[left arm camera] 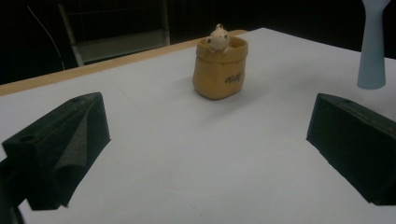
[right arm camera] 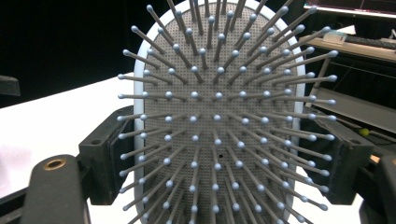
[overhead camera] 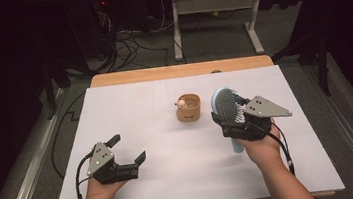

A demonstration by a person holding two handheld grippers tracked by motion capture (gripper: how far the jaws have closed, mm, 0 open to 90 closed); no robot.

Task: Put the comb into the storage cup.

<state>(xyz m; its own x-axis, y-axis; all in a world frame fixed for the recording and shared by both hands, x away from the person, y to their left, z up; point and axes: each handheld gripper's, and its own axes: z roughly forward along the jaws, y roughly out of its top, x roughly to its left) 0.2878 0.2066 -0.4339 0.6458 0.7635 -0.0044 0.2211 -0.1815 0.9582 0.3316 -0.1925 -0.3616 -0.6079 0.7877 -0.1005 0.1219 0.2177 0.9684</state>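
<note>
High view: right tool [overhead camera: 228,120], right of centre, pinches the pale blue hairbrush [overhead camera: 227,104] by its head; left tool [overhead camera: 129,149], lower left, is spread above the desk [overhead camera: 173,180].

White desk [overhead camera: 158,132] is bare across the frame's left and lower centre, so passage is free there. Obstacles: small tan pouch-shaped pot [overhead camera: 188,108] at centre, light-blue paddle hairbrush [overhead camera: 228,106] just right of it.

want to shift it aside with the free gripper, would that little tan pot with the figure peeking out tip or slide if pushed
The tan pot looks squat and broad-based, so a low push would probably slide it across the smooth white table. A push at the rim seems likelier to tip it. It looks like ceramic or resin, so likely stiff, and the figure could chip.
</note>
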